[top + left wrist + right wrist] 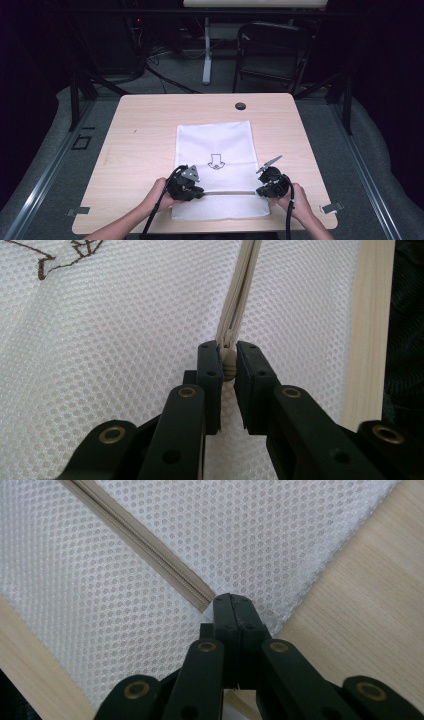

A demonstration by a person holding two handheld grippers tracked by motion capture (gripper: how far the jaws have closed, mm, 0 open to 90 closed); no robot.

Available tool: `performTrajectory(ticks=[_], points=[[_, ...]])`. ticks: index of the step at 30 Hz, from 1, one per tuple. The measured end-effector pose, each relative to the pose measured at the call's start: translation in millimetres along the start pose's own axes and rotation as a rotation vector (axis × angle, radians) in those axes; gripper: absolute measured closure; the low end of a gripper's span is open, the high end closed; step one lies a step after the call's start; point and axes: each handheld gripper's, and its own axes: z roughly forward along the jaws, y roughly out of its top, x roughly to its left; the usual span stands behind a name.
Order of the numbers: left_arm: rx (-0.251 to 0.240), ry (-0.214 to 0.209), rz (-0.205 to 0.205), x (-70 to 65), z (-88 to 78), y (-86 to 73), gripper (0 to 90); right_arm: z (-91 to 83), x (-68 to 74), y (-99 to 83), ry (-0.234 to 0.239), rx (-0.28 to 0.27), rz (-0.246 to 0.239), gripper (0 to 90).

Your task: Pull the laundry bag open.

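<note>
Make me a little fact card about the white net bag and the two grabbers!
bag: white mesh bag, flat on the wooden table
picture on bag: dark arrow drawing
zipper: runs across the bag's near end
left gripper: fingers shut on the zipper pull
right gripper: fingers shut at the zipper's other end, pinching the mesh

A light wooden table (pixel 150 130) stands on grey floor (pixel 45 165) in a dark room. Beyond the table's far edge stand a black folding chair (pixel 272 52) and a white desk leg (pixel 206 50); cables (pixel 165 75) trail left of that leg.
</note>
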Motion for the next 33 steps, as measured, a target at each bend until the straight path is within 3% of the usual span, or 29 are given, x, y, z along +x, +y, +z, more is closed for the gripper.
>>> performTrajectory(ticks=[3,8,10,31,33], points=[[-0.002,-0.003,-0.014,2.7,-3.7,-4.7,81.2,0.1,-0.4,0.0,-0.003,0.000,0.003,90.0],[-0.004,-0.003,0.000,3.0,-6.6,-6.0,81.3,-0.4,-1.3,0.2,0.002,0.007,0.001,90.0],[-0.013,-0.022,-0.014,5.7,-8.1,-9.9,81.2,-0.3,-1.3,0.0,0.002,0.005,0.003,90.0],[-0.016,-0.010,-0.016,10.2,-24.6,-29.9,81.1,-0.8,-2.0,-0.6,0.002,0.006,0.000,90.0],[-0.008,-0.001,-0.011,10.7,-26.8,-32.1,81.2,0.4,-1.3,-1.4,0.007,-0.013,0.019,90.0]])
